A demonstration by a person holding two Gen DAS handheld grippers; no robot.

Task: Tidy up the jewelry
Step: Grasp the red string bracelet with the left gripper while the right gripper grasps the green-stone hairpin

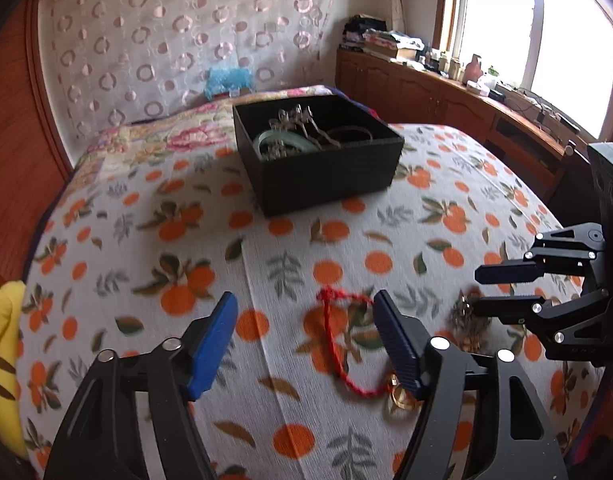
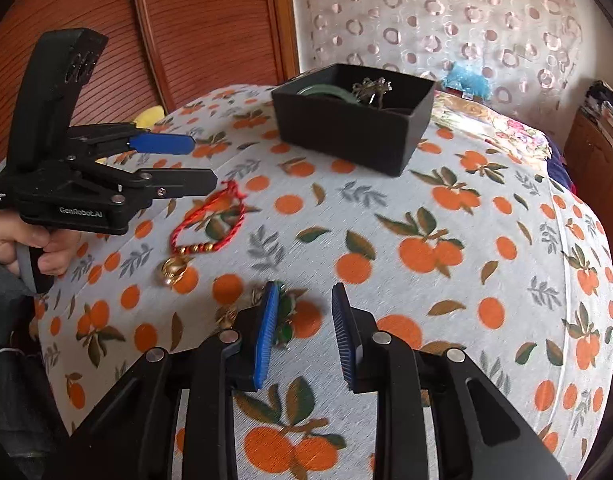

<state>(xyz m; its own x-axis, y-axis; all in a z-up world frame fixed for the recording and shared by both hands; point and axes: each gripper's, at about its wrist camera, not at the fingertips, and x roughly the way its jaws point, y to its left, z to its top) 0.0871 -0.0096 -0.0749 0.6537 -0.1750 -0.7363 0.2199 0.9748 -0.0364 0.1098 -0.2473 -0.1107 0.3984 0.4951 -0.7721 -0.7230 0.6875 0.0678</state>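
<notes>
Left wrist view: left gripper (image 1: pixel 304 314), fingers wide, hovers over the red braided cord bracelet (image 1: pixel 338 344) lying near of the black square box (image 1: pixel 326 176); close squarely on the cord.

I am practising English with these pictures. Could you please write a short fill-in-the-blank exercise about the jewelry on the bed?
1. The black box holds a pale ____ bangle.
2. The cord of the bracelet on the blanket is ____.
3. The left tool and the right tool are both ____.

Missing words: green; red; open
</notes>
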